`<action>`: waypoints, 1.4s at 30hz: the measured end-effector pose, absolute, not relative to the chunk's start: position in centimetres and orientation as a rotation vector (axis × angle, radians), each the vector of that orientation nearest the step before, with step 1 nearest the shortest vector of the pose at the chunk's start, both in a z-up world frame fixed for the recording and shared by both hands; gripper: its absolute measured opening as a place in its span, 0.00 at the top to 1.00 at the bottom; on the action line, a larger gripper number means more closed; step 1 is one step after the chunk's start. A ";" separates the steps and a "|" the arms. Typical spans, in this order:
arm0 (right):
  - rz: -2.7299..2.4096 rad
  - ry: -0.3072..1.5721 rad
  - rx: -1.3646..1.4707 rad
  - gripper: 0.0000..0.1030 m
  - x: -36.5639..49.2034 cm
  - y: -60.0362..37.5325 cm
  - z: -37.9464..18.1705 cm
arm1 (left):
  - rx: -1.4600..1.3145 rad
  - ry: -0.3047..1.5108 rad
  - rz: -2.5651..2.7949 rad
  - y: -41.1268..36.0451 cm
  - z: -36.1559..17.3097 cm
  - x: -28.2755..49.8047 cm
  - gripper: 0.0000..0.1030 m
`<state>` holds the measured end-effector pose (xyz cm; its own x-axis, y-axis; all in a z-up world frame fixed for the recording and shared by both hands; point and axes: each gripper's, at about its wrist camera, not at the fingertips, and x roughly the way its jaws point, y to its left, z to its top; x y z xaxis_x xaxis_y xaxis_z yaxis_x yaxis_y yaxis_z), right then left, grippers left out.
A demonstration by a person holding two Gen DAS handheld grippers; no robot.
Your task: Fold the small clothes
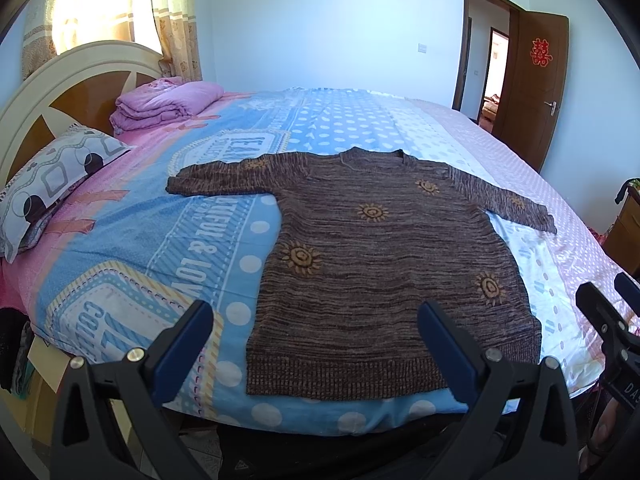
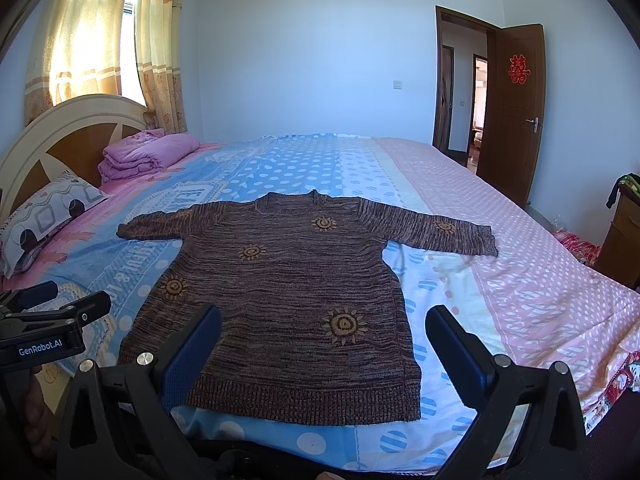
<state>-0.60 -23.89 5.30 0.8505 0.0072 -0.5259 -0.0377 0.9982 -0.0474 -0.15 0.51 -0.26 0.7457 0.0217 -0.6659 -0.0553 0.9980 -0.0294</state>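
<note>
Bed: a patterned blue-and-pink sheet (image 1: 132,232) covered it.
Pillow (image 1: 52,184): lay near the headboard (image 1: 60,80).
Folded pink quilt (image 1: 168,102): beside the pillow.
Door (image 2: 516,120): stood open.
Curtains (image 2: 88,32): drawn, sunlit.

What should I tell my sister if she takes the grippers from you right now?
Left gripper: open, holding nothing, hovering over the near edge of the bed.
Right gripper: open, holding nothing, beside the left one.
Sweater: flat on the bed, front up, both sleeves spread out, hem nearest the grippers.
Done: sweater laid out.
Left: every fold. Probably start by bringing one sleeve in across the body.
</note>
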 end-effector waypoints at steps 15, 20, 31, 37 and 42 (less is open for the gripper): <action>0.023 0.556 -0.057 0.01 -0.5 -23.9 5.2 | -0.049 0.731 0.041 0.5 -0.5 -0.1 0.00; 0.022 0.556 -0.056 0.01 -0.5 -24.0 5.2 | -0.049 0.730 0.041 0.5 -0.5 -0.1 0.00; 0.022 0.557 -0.056 0.01 -0.5 -24.0 5.2 | -0.057 0.731 0.045 0.7 -0.6 -0.1 0.00; 0.023 0.560 -0.055 0.01 -0.4 -24.1 5.1 | -0.057 0.733 0.043 0.7 -0.6 0.0 0.00; 0.027 0.566 -0.054 0.01 -0.3 -24.1 4.9 | -0.062 0.741 0.041 0.7 -0.8 0.1 0.00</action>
<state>-0.35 -24.10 4.85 0.8435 0.0110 -0.5370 -0.0407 0.9982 -0.0433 0.11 0.69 -0.79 0.7372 0.0158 -0.6755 -0.0596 0.9973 -0.0417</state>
